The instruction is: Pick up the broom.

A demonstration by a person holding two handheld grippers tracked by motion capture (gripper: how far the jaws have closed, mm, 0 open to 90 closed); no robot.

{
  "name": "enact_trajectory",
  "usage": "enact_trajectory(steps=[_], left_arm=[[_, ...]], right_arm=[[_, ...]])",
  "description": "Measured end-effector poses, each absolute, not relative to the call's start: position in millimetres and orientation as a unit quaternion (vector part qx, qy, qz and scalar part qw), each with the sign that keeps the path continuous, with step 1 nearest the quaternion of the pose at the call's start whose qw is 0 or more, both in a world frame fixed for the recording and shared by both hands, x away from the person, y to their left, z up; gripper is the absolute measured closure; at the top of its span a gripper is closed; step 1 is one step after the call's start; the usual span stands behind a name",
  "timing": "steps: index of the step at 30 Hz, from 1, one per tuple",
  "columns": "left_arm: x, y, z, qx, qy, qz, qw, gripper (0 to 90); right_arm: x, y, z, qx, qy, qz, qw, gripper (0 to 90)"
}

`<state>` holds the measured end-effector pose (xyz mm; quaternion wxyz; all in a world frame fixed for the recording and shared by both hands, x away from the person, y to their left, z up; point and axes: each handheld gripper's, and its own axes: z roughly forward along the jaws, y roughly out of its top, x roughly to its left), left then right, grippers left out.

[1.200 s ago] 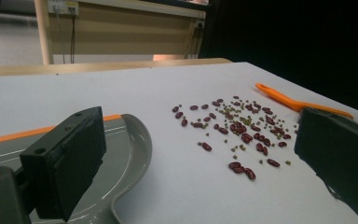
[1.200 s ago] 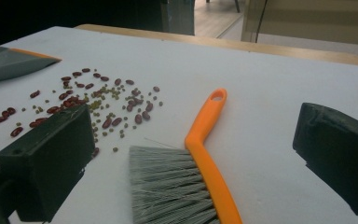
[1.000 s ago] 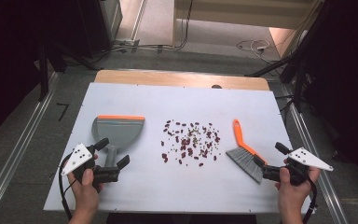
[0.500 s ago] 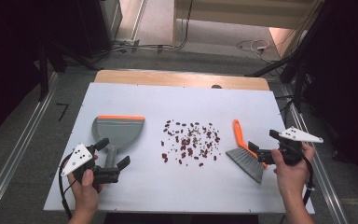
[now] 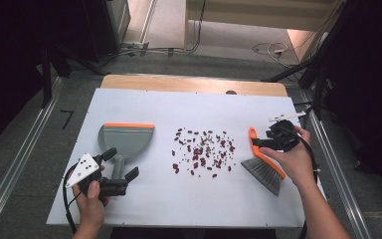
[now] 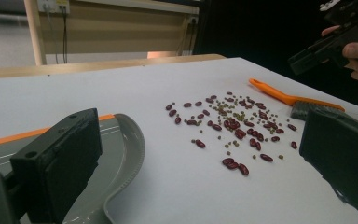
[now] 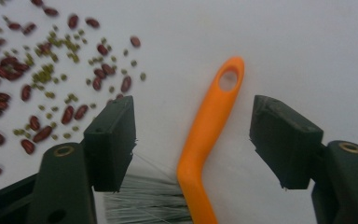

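Note:
A grey dustpan with an orange lip lies at the left of the white table. Its handle points toward my left gripper, which rests open, one jaw on each side of the handle's end. Red and green beans are scattered at the middle. An orange-handled brush lies to their right. My right gripper hovers over the handle. Its jaws have just been closing; the handle is between them with a gap on each side. In the left gripper view the dustpan sits by the left jaw and the beans lie ahead.
A wooden board runs along the table's far edge. Metal rails flank the table on both sides, and cables lie on the floor beyond. Bare table top lies in front of the beans.
The right hand moved from the table's right front edge up and leftward over the brush handle, and its jaws narrowed around it. The left hand stayed put.

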<state>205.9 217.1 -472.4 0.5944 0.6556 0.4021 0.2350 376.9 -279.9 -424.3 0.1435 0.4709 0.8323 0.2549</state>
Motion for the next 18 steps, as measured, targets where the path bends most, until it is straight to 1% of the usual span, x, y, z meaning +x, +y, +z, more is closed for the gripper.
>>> enact_trajectory(steps=[1, 3, 4, 6, 7, 11, 16, 18], left_arm=[[205.9, 217.1, -472.4, 0.656, 0.402, 0.235, 0.594, 0.2], [205.9, 217.0, -472.4, 0.657, 0.401, 0.234, 0.594, 0.2], [205.9, 216.7, -472.5, 0.657, 0.401, 0.234, 0.594, 0.2], [205.6, 216.2, -472.5, 0.658, 0.401, 0.235, 0.593, 0.2], [205.6, 216.2, -472.5, 0.658, 0.401, 0.235, 0.593, 0.2], [205.4, 215.8, -472.3, 0.659, 0.4, 0.234, 0.592, 0.2], [205.7, 215.8, -472.6, 0.662, 0.401, 0.234, 0.589, 0.2], [205.9, 215.4, -472.8, 0.662, 0.4, 0.233, 0.589, 0.2]], right_arm=[[379.1, -277.7, -426.8, 0.474, 0.837, 0.236, 0.137, 37.2], [380.7, -275.5, -429.4, 0.476, 0.841, 0.22, 0.131, 37.9], [382.7, -274.0, -432.4, 0.476, 0.846, 0.204, 0.127, 39.6], [387.4, -271.3, -440.5, 0.483, 0.854, 0.169, 0.099, 44.2], [388.2, -270.6, -443.0, 0.483, 0.855, 0.16, 0.094, 45.8], [389.2, -267.2, -451.7, 0.47, 0.869, 0.117, 0.101, 53.0], [388.4, -267.4, -460.7, 0.472, 0.87, 0.111, 0.094, 57.6], [388.3, -267.5, -461.7, 0.474, 0.868, 0.112, 0.093, 57.9]])
